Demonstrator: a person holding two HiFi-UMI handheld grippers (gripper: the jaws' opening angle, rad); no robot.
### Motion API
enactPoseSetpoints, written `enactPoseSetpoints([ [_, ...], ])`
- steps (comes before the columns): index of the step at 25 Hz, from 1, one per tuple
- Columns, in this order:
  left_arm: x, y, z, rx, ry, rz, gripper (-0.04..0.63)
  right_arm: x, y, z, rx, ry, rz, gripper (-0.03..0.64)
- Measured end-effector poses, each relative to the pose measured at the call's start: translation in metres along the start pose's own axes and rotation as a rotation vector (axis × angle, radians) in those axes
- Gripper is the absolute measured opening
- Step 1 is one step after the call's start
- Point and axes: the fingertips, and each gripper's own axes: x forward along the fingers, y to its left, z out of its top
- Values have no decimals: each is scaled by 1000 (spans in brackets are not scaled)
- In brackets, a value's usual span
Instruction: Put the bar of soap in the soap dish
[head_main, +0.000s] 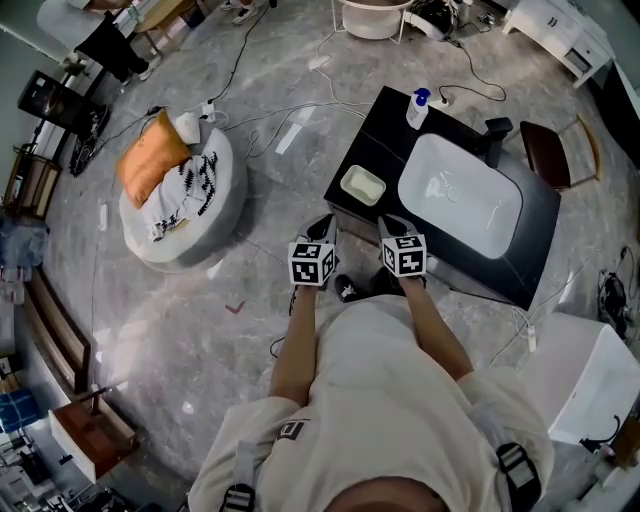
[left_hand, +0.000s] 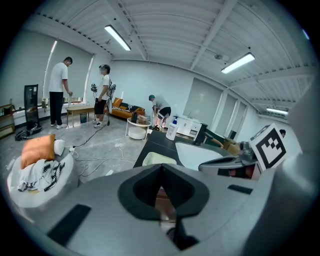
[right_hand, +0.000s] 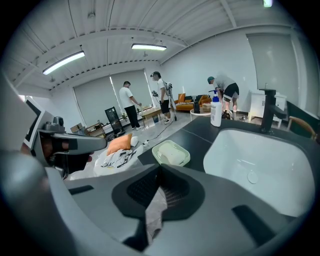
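Observation:
A pale green soap dish (head_main: 362, 185) sits on the black counter (head_main: 375, 125), left of the white sink (head_main: 460, 195). A pale bar of soap (right_hand: 170, 156) lies inside the dish (right_hand: 171, 152). Both grippers are held side by side just short of the counter's near edge, close to the person's body. My left gripper (head_main: 325, 222) has its jaws together with nothing between them (left_hand: 161, 170). My right gripper (head_main: 392, 225) is likewise shut and empty (right_hand: 160, 170). The dish (left_hand: 159, 159) lies ahead of both, apart from them.
A blue-capped pump bottle (head_main: 418, 108) and a black faucet (head_main: 497, 130) stand at the counter's far side. A chair (head_main: 545, 150) is behind it. A round pouf (head_main: 180, 190) with an orange cushion sits to the left, cables run over the floor, and people stand far off.

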Motion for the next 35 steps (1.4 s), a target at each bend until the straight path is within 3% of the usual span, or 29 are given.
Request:
enactPoseSetpoints([
  [35,1,-11,-8,14,27,-17,5,-6,-5,-9,2,17,-4,6],
])
